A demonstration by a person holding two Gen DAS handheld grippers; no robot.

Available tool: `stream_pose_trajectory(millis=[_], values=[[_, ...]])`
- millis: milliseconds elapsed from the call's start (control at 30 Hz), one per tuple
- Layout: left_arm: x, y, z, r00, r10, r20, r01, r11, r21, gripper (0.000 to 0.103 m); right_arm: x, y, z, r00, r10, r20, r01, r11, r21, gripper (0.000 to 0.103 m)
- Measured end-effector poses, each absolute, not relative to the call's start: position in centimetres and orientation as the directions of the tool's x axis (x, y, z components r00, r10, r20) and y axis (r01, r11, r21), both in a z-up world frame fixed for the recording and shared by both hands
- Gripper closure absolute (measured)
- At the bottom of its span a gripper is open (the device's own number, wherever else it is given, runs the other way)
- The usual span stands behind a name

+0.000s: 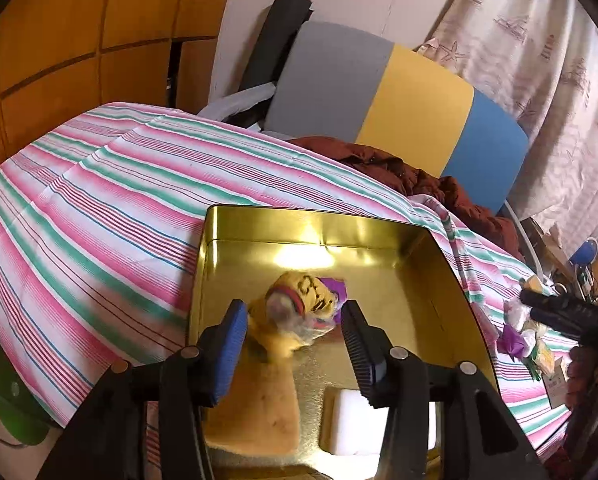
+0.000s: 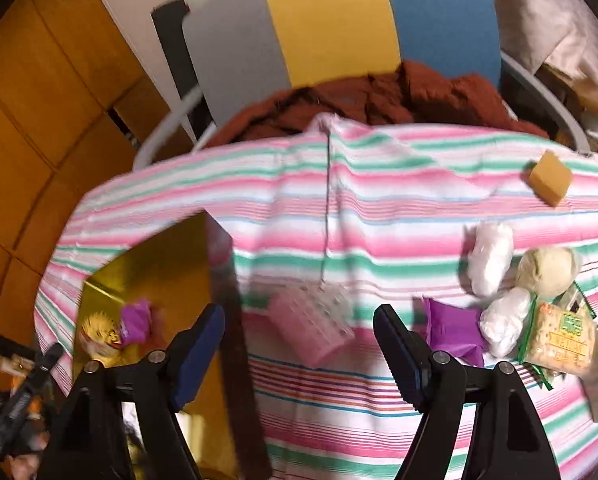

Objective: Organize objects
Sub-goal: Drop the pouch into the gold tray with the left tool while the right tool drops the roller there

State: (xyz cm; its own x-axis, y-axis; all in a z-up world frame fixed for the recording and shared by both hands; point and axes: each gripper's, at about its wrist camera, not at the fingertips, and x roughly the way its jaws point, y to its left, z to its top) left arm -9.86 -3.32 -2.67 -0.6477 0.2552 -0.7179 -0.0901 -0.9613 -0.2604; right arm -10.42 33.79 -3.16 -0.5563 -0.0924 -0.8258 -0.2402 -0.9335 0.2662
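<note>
Left tool (image 1: 295,320) hovers wide over the gold tin (image 1: 379,236) (right tool (image 2: 299,332) wide too).

The light is warm and indoor, moderately bright. In the left wrist view the gold tin (image 1: 331,236) gives a strong glare on its floor near the far wall, and the yellow packet (image 1: 299,312) inside the tin is blurred. The striped cloth (image 1: 99,208) left of the tin is sharp. In the right wrist view almost everything is smeared by motion blur, most around the tin's edge (image 2: 235,320). Both views bend strongly at the borders, with dark corners.
</note>
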Motion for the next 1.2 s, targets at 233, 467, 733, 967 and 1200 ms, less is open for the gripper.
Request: stream_pose_trajectory(millis=[233,467,733,967,1200], values=[[-8.8,-2.4,-2.1,-0.637,0.291,-0.714,-0.134,-0.954,-0.269,0.053,-12.2,32.2,-6.8,-0.463,-0.046,-0.885,-0.133,-0.984,0.121,0.025],[-8.6,-2.1,-2.7,-0.607,0.305,-0.733,-0.135,-0.949,-0.283,0.053,-13.8,31.4,-9.2,-0.391,-0.001,-0.92,-0.087,-0.995,0.038,0.03],[-8.4,-1.8,-2.5,-0.604,0.32,-0.73,-0.147,-0.945,-0.292,0.053,-12.8,31.3,-7.7,-0.452,0.001,-0.892,-0.09,-0.995,0.044,0.049],[-7.5,-2.4,-2.3,-0.616,0.314,-0.722,-0.15,-0.947,-0.284,0.053,-10.3,30.0,-1.5,-0.602,-0.082,-0.794,-0.063,-0.987,0.15,0.049],[-6.4,-3.9,-2.4,-0.621,0.313,-0.719,-0.13,-0.945,-0.299,0.053,-9.7,22.0,0.5,-0.613,-0.196,-0.765,0.14,-0.98,0.139,0.047]])
